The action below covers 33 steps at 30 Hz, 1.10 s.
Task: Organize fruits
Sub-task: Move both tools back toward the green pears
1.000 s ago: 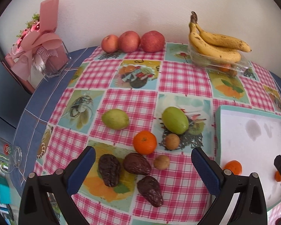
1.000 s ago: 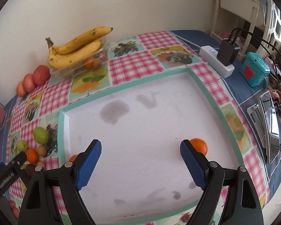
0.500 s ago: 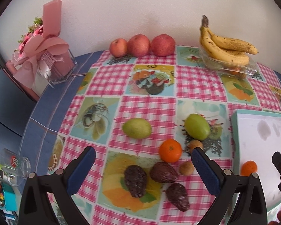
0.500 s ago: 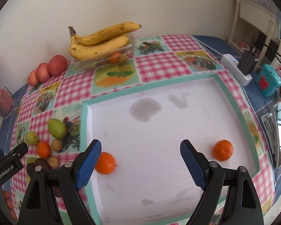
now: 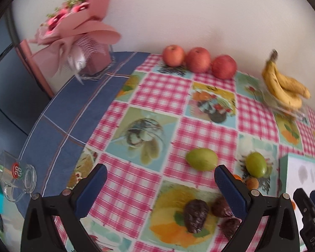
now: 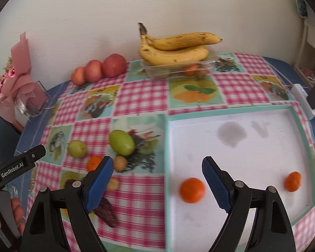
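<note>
My right gripper [image 6: 157, 166] is open and empty, straddling the left rim of the white, teal-edged tray [image 6: 231, 110]. Two oranges [image 6: 192, 189] [image 6: 293, 181] lie in the tray. Left of it on the checked cloth lie a third orange [image 6: 93, 162], two green fruits [image 6: 121, 142] [image 6: 77, 148], two small brown fruits [image 6: 120, 163] and dark avocados [image 6: 106, 209]. My left gripper [image 5: 160, 176] hangs open and empty over the cloth, left of the green fruits [image 5: 202, 162] and the avocados [image 5: 196, 212]. Its right finger hides most of the orange [image 5: 237, 177].
Three apples [image 6: 114, 65] line the back wall beside bananas [image 6: 176, 48] on a clear box [image 6: 178, 69]. A pink bouquet [image 5: 77, 31] and a glass mug [image 5: 16, 174] stand at the left. A power strip [image 6: 302, 100] lies right of the tray. A hand [image 6: 16, 210] holds the left gripper.
Both grippers have swung left. The right one went from over the tray's middle to its left rim. The left one now faces the blue cloth and mug. Both stay open.
</note>
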### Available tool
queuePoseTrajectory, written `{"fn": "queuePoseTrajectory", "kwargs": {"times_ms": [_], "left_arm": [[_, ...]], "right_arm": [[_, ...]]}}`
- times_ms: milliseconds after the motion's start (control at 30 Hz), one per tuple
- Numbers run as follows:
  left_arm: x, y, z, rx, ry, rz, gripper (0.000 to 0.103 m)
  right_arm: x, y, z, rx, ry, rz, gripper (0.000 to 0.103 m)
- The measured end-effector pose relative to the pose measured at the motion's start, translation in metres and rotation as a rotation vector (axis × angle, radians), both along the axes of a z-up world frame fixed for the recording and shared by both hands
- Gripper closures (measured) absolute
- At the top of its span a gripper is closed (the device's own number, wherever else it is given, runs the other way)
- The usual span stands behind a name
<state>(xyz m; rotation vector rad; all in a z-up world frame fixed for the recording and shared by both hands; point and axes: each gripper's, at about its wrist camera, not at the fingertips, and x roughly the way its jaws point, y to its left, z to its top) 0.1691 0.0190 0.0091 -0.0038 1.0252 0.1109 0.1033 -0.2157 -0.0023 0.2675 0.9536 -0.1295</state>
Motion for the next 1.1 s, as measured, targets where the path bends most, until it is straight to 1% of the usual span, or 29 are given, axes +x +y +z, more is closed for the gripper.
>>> {"fn": "queuePoseTrajectory", "kwargs": {"times_ms": [100, 167, 233, 300, 367, 500, 600, 667, 733, 800, 867, 967, 1033, 1067, 1100], "left_arm": [[0.005, 0.017, 0.002, -0.035, -0.018, 0.03, 0.0], [0.008, 0.023, 0.002, -0.043, -0.028, 0.036, 0.0], [0.01, 0.027, 0.002, -0.051, -0.045, 0.044, 0.0], [0.012, 0.031, 0.0, -0.078, -0.05, 0.049, 0.0], [0.017, 0.031, -0.006, -0.104, -0.027, 0.049, 0.0], [0.029, 0.02, -0.014, -0.123, 0.009, 0.012, 0.0], [0.041, 0.012, -0.018, -0.163, 0.038, -0.008, 0.0], [0.049, 0.006, -0.017, -0.155, 0.028, -0.005, 0.0], [0.057, -0.001, -0.016, -0.119, 0.017, 0.008, 0.0], [0.063, -0.003, -0.018, -0.126, 0.016, 0.015, 0.0], [0.066, -0.004, -0.023, -0.14, 0.014, 0.019, 0.0], [0.067, -0.004, -0.037, -0.139, 0.042, 0.028, 0.0], [0.069, -0.003, -0.05, -0.147, 0.082, 0.038, 0.0], [0.069, -0.002, -0.055, -0.156, 0.096, 0.041, 0.0], [0.069, -0.001, -0.059, -0.167, 0.108, 0.044, 0.0]], "right_arm": [[0.006, 0.006, -0.001, 0.034, -0.014, 0.006, 0.016], [0.011, 0.01, -0.001, 0.048, -0.02, 0.013, 0.017], [0.016, 0.014, 0.0, 0.044, -0.021, 0.024, 0.017], [0.019, 0.017, 0.0, 0.039, -0.022, 0.034, 0.017], [0.026, 0.019, -0.004, 0.05, -0.008, 0.042, 0.017], [0.045, 0.024, -0.012, 0.049, 0.023, 0.059, 0.018], [0.061, 0.027, -0.019, 0.052, 0.044, 0.071, 0.02], [0.069, 0.03, -0.023, 0.05, 0.057, 0.083, 0.022], [0.075, 0.031, -0.026, 0.034, 0.063, 0.093, 0.022], [0.08, 0.03, -0.031, 0.02, 0.074, 0.092, 0.023], [0.082, 0.028, -0.036, 0.026, 0.078, 0.096, 0.023], [0.085, 0.027, -0.046, 0.026, 0.095, 0.112, 0.023], [0.086, 0.029, -0.056, 0.039, 0.115, 0.119, 0.024], [0.086, 0.03, -0.06, 0.044, 0.122, 0.122, 0.025], [0.087, 0.031, -0.064, 0.045, 0.129, 0.127, 0.033]]}}
